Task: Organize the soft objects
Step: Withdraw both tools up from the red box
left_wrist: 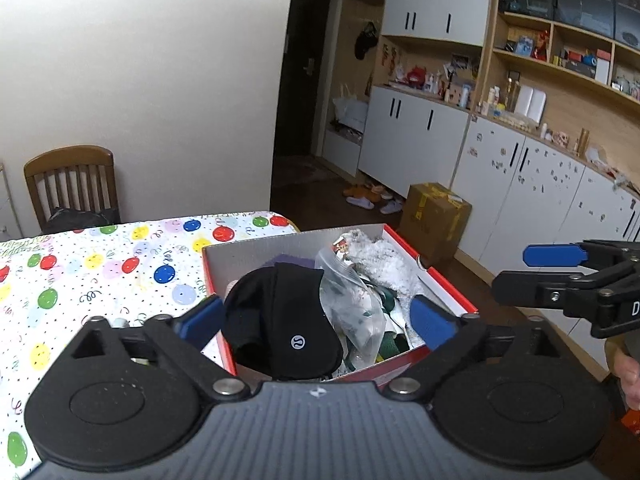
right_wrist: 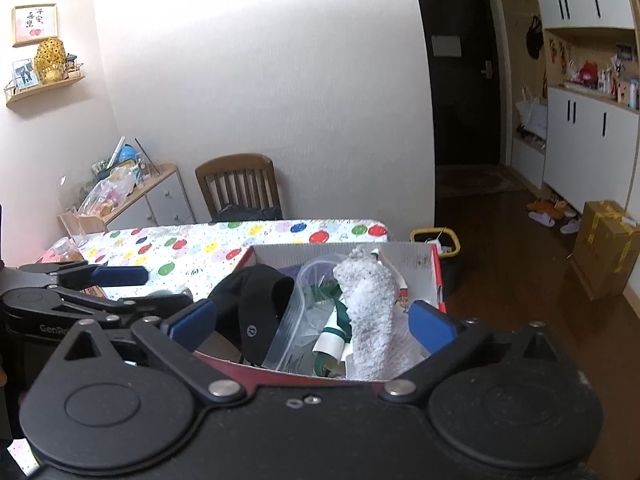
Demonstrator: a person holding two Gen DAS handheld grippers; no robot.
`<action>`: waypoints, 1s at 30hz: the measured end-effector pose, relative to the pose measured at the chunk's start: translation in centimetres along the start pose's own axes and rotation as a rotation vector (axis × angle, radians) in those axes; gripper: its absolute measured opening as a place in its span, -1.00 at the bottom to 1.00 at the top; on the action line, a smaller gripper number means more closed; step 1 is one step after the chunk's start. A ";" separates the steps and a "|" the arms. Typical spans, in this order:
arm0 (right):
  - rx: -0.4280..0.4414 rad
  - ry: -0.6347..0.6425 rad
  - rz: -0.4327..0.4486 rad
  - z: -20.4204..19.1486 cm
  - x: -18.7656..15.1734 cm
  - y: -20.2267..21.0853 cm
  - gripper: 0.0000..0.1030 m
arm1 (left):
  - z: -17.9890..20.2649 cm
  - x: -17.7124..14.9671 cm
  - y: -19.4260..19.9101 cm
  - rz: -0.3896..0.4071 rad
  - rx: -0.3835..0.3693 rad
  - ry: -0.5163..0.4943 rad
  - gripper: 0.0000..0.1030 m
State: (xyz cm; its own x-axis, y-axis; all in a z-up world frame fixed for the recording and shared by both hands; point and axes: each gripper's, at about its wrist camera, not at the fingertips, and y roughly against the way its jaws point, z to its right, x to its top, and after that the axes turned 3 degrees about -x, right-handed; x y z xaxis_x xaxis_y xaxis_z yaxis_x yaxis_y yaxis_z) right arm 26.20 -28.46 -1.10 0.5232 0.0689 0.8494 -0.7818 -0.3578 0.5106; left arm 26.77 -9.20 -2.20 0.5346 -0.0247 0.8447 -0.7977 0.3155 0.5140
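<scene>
Risk: black stretchy cap [left_wrist: 280,316], clear zip bag [left_wrist: 352,304] & white fluffy sock [right_wrist: 368,312] sit heaped in red cardboard shoebox [left_wrist: 444,280] at table edge, left gripper [left_wrist: 316,316] & right gripper [right_wrist: 312,320] both spread wide w/ nothing held, so bumping box could tip it off.

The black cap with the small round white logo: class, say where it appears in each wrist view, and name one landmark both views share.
Left wrist view: the black cap lies low and centre, in the left half of the red box.
Right wrist view: the black cap sits left of centre, beside the white fluffy cloth.
Shared landmark: the wooden chair behind the table.
</scene>
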 end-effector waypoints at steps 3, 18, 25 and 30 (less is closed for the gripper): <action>-0.016 -0.008 0.017 -0.5 -0.2 0.8 1.00 | -0.1 -0.2 1.1 0.020 0.005 0.008 0.97; -0.060 -0.065 0.073 -3.9 -2.4 3.7 1.00 | 0.6 -1.3 5.6 0.065 0.002 0.007 0.97; -0.096 -0.053 0.089 -4.9 -2.7 4.5 1.00 | 0.6 -1.7 6.5 0.073 0.001 0.018 0.97; -0.104 -0.048 0.091 -5.5 -2.8 4.6 1.00 | 0.6 -1.6 6.8 0.078 -0.002 0.015 0.97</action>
State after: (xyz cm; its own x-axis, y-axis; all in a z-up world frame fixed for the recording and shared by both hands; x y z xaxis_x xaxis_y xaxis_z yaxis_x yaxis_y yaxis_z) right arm 19.23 -25.21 -0.42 0.4621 -0.0051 0.8868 -0.8564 -0.2625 0.4447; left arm 20.30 -7.56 0.00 0.4752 0.0145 0.8797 -0.8365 0.3175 0.4466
